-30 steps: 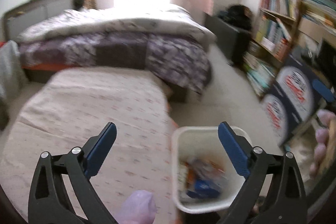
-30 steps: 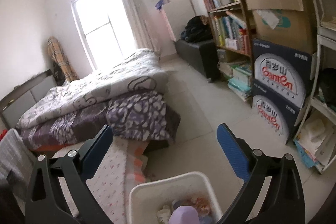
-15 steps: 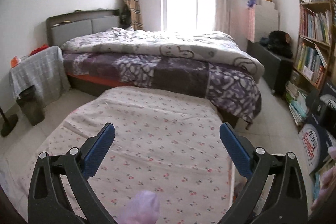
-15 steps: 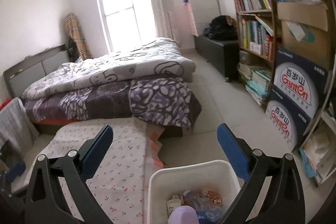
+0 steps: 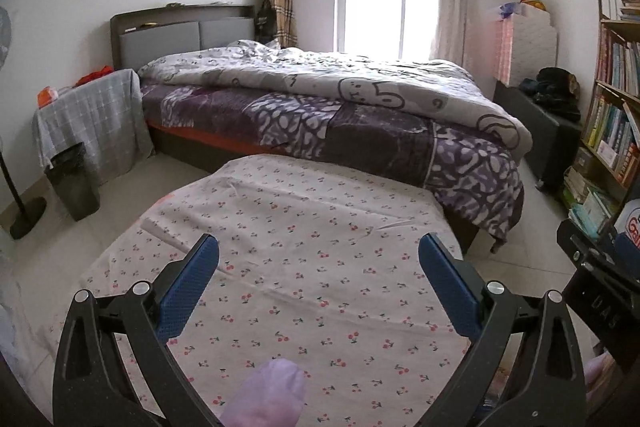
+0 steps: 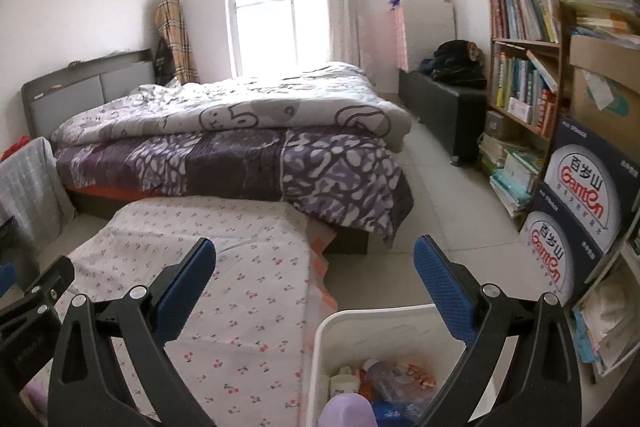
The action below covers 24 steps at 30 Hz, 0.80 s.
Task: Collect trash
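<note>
A cherry-print cloth (image 5: pixel 304 251) covers the low table, bare, with the white trash bin (image 6: pixel 384 323) just beside it.

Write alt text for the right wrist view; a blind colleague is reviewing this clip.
The open right gripper hovers over a white bin holding bottles and wrappers, beside a table under a cherry-print cloth. Behind stand an unmade bed, a bright window and a full bookshelf.

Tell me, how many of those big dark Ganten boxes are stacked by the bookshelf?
2. The upper box sits on the lower box, on the floor beside the bookshelf. Others may be hidden past the picture's right edge.
</note>
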Each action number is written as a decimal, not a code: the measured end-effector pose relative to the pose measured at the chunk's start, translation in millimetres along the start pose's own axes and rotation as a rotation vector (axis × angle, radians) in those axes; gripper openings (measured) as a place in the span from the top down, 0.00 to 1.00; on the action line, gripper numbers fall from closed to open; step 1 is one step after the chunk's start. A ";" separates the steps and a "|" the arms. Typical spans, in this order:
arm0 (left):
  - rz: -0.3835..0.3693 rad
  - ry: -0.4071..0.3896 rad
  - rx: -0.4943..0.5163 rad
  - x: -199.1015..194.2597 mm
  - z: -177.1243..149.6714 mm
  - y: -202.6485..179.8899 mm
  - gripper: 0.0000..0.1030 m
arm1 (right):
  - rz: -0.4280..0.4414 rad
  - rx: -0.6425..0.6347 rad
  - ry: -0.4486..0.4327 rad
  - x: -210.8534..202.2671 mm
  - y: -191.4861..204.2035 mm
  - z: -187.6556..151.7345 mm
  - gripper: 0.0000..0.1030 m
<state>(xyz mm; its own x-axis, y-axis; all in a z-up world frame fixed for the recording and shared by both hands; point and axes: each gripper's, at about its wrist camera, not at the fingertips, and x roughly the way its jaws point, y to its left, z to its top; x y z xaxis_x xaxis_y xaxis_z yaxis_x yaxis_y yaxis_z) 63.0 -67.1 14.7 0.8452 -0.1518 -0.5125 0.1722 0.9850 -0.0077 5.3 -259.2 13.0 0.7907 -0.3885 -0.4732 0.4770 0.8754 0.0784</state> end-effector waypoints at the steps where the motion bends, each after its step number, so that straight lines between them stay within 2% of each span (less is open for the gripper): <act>1: 0.007 0.003 -0.003 1.2 0.2 1.8 0.07 | 0.006 0.002 0.005 2.0 2.8 -0.4 0.07; 10: 0.048 0.024 -0.024 9.0 1.3 19.9 0.07 | 0.022 -0.008 0.028 13.0 22.3 -2.1 0.07; 24: 0.050 0.043 -0.039 10.7 0.8 24.1 0.07 | 0.031 -0.022 0.030 13.0 30.5 -4.9 0.06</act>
<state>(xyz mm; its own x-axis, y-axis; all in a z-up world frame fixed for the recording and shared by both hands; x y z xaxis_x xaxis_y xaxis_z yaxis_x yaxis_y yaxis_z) 76.6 -45.1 9.8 0.8295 -0.0996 -0.5496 0.1099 0.9938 -0.0144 28.3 -236.1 5.0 0.7928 -0.3523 -0.4973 0.4435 0.8932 0.0743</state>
